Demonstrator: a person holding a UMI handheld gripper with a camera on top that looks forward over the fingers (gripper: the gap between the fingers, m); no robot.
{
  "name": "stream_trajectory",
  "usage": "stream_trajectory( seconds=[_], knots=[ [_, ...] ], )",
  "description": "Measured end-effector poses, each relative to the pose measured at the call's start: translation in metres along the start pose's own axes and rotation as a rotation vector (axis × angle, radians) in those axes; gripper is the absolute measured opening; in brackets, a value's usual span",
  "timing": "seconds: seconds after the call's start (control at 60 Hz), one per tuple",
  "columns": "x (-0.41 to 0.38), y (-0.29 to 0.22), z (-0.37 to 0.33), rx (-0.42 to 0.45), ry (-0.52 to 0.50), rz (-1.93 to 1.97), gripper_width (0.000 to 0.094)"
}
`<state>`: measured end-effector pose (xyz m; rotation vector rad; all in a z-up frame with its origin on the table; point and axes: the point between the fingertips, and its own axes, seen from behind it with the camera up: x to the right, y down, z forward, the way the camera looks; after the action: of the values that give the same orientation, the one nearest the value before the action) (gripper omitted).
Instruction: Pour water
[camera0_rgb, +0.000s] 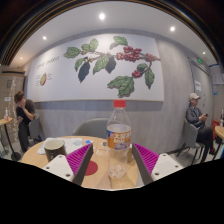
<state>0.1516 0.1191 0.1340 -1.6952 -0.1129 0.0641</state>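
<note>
At the far left we are noting a person (22, 112) seated against the wall, well apart from the work. On the left part of the round wooden table (40, 152) we are seeing a dark cup (54, 148), standing upright just left of the left finger of the tongs (116, 160).

Moving to the centre, we are finding the water bottle (119, 136) standing upright between the two pads (80, 157). Its long axis is running vertical, and its red cap (119, 103) is sitting well above the fingertips. The bottle is clear plastic with a pale label band across its middle, and the cap is on. Its base appears to be resting on a reddish mat (98, 168) on the table.

We cannot tell whether the pads are pressing the bottle or merely flanking it: the gaps at either side are too narrow to judge. In our judgement the pour is not yet under way, since the bottle is upright and capped, and the cup, the likely receiver, is lying to the left.

At the far right a second person (196, 116) is sitting at another table.
</note>
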Motion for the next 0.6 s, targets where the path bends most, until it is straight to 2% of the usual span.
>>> stream_trajectory(
  seconds=[0.233,0.267,0.283,0.3,0.317,0.35,0.417,0.467,0.6],
  knots=[
    [0.023,-0.017,0.065,0.043,0.027,0.065,0.0834],
    [0.011,-0.013,0.081,0.058,0.016,0.067,0.0792],
    [0.010,-0.014,0.083,0.062,0.006,0.068,0.0740],
    [0.008,-0.014,0.085,0.065,0.000,0.067,0.0654],
    [0.007,-0.013,0.087,0.064,-0.003,0.065,0.0515],
    [0.008,-0.014,0.086,0.076,0.003,0.048,0.0507],
    [0.011,-0.024,0.077,0.105,0.021,0.016,0.0408],
    [0.006,-0.014,0.091,0.123,0.033,0.003,0.0339],
    [0.002,-0.014,0.095,0.124,0.041,-0.043,0.0310]
  ],
)
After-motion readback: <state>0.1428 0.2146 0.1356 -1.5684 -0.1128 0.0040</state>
